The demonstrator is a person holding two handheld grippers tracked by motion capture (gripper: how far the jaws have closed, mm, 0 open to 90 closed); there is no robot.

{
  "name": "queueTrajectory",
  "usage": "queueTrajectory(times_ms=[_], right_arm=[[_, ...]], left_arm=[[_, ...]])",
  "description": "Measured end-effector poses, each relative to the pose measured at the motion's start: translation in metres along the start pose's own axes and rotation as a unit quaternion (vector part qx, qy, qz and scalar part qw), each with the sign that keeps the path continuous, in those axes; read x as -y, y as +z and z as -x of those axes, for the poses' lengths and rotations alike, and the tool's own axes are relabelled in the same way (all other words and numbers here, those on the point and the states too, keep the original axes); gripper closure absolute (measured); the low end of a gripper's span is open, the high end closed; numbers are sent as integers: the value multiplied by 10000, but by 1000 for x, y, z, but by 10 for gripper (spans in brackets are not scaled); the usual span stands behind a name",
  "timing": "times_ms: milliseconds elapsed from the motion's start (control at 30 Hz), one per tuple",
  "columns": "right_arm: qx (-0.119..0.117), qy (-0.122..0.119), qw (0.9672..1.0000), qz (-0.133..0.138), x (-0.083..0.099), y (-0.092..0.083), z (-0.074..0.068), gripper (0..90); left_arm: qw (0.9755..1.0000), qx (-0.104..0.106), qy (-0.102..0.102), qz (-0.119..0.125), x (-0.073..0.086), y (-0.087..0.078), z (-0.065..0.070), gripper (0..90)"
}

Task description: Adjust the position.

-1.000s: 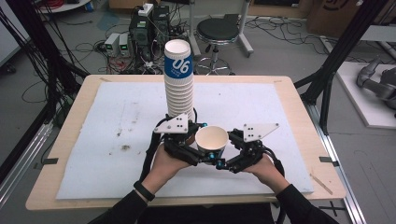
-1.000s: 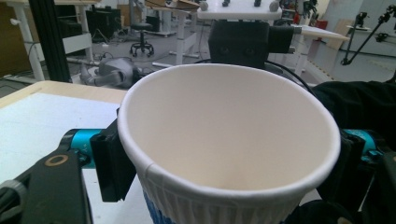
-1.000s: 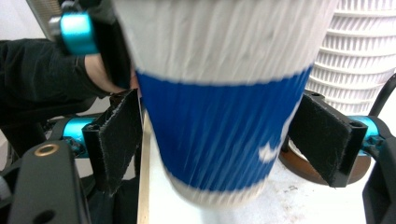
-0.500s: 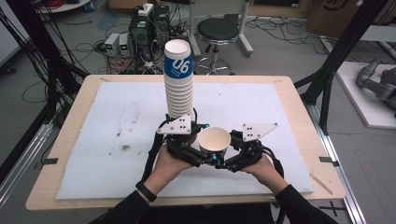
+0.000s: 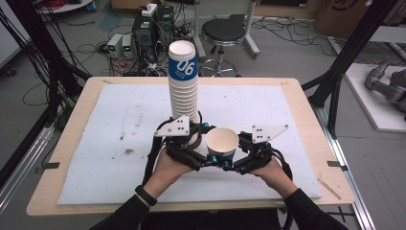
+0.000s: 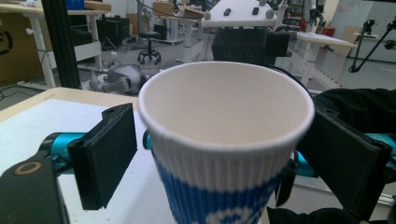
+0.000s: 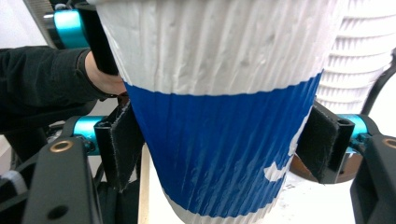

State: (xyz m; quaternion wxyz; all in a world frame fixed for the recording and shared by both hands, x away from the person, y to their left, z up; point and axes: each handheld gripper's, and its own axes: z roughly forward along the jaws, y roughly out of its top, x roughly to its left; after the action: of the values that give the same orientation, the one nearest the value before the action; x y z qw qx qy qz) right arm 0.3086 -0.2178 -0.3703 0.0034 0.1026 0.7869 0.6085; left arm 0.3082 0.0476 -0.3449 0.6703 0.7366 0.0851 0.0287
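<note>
Cup (image 5: 221, 142) near the middle of the counter (image 5: 72, 143), just right of the tall stack (image 5: 184, 91); right tongs (image 7: 219, 154) clenched on its blue band; left tongs (image 6: 224, 154) just been opening, pads clear of it. Risk: one-sided grip crushes or tips it; elbow room tight, stack could topple.

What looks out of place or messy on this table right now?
The white mat has dark smudges left of the cup stack. The stack stands upright and the single paper cup, gripped by the right tongs, looks undamaged and empty.
</note>
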Motion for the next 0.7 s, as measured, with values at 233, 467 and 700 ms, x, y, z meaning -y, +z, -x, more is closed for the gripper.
queueTrajectory(times_ms=[233, 467, 700], right_arm=[[111, 57, 9997, 209, -3, -11, 4, 253], [166, 146, 9986, 487, -7, -23, 7, 253], [197, 168, 9979, 590, -9, -30, 8, 253]], left_arm=[[9999, -116, -7, 69, -1, -10, -3, 116], [9999, -117, -46, 0, 4, -9, -5, 102], [9999, -67, -98, -93, 8, -5, -6, 91]])
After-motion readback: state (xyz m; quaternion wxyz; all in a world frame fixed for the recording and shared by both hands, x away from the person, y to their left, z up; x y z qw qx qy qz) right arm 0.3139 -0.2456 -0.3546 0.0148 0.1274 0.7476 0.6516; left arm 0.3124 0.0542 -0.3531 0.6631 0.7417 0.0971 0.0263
